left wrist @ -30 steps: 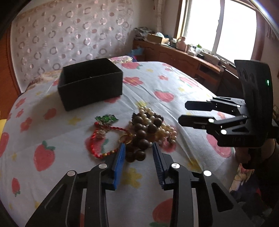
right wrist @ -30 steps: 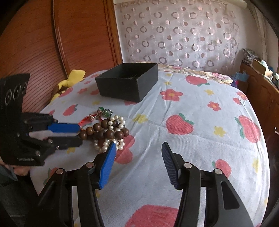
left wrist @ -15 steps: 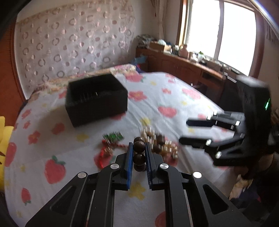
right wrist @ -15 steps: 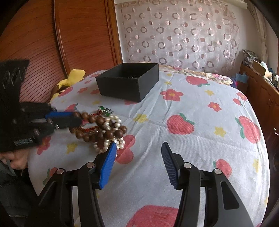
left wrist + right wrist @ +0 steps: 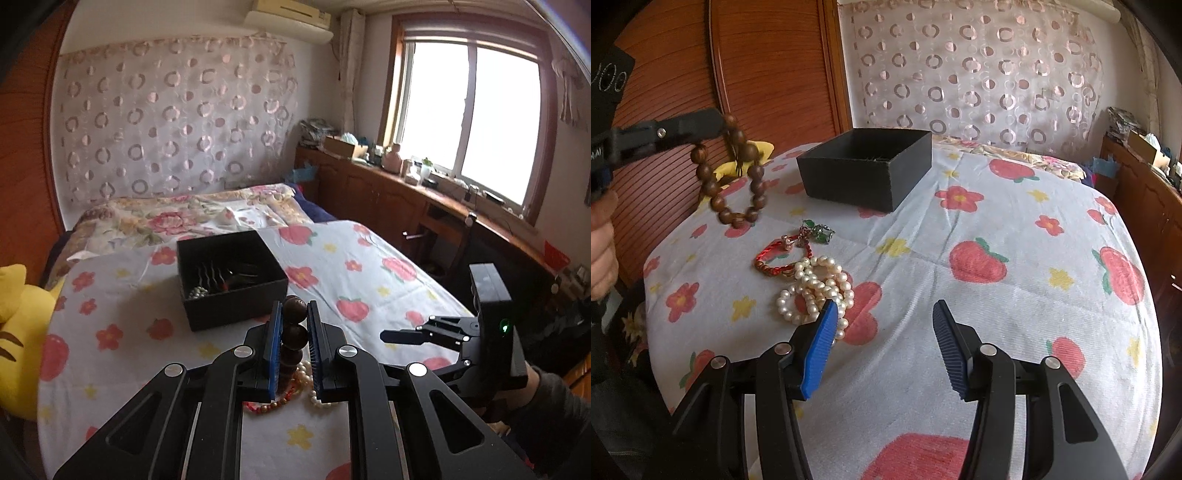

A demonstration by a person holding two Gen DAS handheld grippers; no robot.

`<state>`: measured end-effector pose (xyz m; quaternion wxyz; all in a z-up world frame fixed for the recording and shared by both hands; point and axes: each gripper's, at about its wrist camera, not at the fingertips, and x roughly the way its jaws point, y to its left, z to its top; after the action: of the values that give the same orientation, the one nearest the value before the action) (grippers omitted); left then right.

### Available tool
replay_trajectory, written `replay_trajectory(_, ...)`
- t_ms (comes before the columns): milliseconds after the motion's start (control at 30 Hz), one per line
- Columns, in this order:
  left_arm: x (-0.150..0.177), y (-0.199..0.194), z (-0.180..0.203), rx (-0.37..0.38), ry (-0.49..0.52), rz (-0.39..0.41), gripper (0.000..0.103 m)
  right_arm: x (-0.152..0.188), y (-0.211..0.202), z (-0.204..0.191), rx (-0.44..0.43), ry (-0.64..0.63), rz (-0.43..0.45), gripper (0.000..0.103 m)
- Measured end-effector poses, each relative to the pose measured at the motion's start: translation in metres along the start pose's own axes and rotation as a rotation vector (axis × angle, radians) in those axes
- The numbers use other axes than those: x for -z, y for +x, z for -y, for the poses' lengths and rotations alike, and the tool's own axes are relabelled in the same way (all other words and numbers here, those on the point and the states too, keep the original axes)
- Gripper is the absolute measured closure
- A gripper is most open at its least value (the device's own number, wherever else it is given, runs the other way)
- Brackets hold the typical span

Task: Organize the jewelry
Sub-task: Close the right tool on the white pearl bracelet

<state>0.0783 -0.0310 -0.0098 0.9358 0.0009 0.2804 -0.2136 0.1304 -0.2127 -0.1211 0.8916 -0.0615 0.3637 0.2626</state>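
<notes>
My left gripper (image 5: pixel 292 314) is shut on a brown wooden bead bracelet (image 5: pixel 293 328) and holds it in the air; in the right wrist view the bracelet (image 5: pixel 735 177) hangs from that gripper (image 5: pixel 716 123) at the left, above the cloth. A black open box (image 5: pixel 229 273) stands ahead of it and holds a few items; it also shows in the right wrist view (image 5: pixel 868 173). A pearl strand (image 5: pixel 812 291), a red bead bracelet (image 5: pixel 779 258) and a green pendant (image 5: pixel 820 230) lie on the cloth. My right gripper (image 5: pixel 884 321) is open and empty, just right of the pearls.
The table (image 5: pixel 1015 314) has a white cloth with strawberries and flowers. A yellow plush toy (image 5: pixel 18 332) sits at its left edge. A bed (image 5: pixel 184 218) lies behind the box. Wooden cabinets (image 5: pixel 388 199) line the window wall on the right.
My left gripper closed on the brown bead bracelet and lifted it off the pile, up and toward the box. The right gripper stayed open in place.
</notes>
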Motion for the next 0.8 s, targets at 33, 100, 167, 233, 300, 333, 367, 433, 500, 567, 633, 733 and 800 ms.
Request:
replay_trajectory(33, 0.0, -0.004, -0.002, -0.001, -0.006, 0.007, 0.091, 0.0, 0.0, 0.0, 0.0, 0.0, 0.0, 0.047)
replay_trajectory(100, 0.001, -0.008, -0.006, -0.003, -0.016, 0.016, 0.091, 0.0, 0.0, 0.0, -0.001, 0.001, -0.001, 0.047)
replay_trajectory(167, 0.002, -0.013, -0.008, -0.006, -0.019, 0.023, 0.091, 0.001, 0.0, -0.001, -0.005, -0.001, -0.006, 0.047)
replay_trajectory(233, 0.003, -0.017, -0.009, -0.011, -0.017, 0.026, 0.091, 0.0, 0.001, -0.003, -0.005, -0.011, -0.013, 0.047)
replay_trajectory(300, 0.005, -0.019, -0.008, -0.02, -0.009, 0.027, 0.091, -0.001, 0.004, -0.005, -0.002, -0.026, -0.034, 0.047)
replay_trajectory(333, 0.006, -0.02, -0.008, -0.026, -0.005, 0.029, 0.091, -0.001, 0.006, -0.006, 0.001, -0.029, -0.041, 0.049)
replay_trajectory(367, 0.007, -0.021, -0.008, -0.028, -0.004, 0.03, 0.091, -0.002, 0.007, -0.008, 0.006, -0.035, -0.046, 0.05)
replay_trajectory(433, 0.008, -0.023, -0.009, -0.027, -0.006, 0.03, 0.091, -0.002, 0.009, -0.012, 0.003, -0.051, -0.058, 0.052)
replay_trajectory(500, 0.01, -0.024, -0.01, -0.025, -0.011, 0.028, 0.091, -0.003, 0.012, -0.017, 0.008, -0.064, -0.07, 0.054)
replay_trajectory(567, 0.011, -0.024, -0.01, -0.023, -0.015, 0.027, 0.091, -0.005, 0.015, -0.021, 0.014, -0.078, -0.082, 0.057)
replay_trajectory(633, 0.012, -0.024, -0.012, -0.022, -0.018, 0.026, 0.091, -0.007, 0.018, -0.026, 0.02, -0.094, -0.094, 0.061)
replay_trajectory(733, 0.014, -0.024, -0.013, -0.021, -0.021, 0.023, 0.091, -0.01, 0.022, -0.028, 0.006, -0.094, -0.106, 0.066)
replay_trajectory(800, 0.015, -0.023, -0.015, -0.023, -0.026, 0.021, 0.091, -0.011, 0.023, -0.026, -0.015, -0.081, -0.111, 0.071)
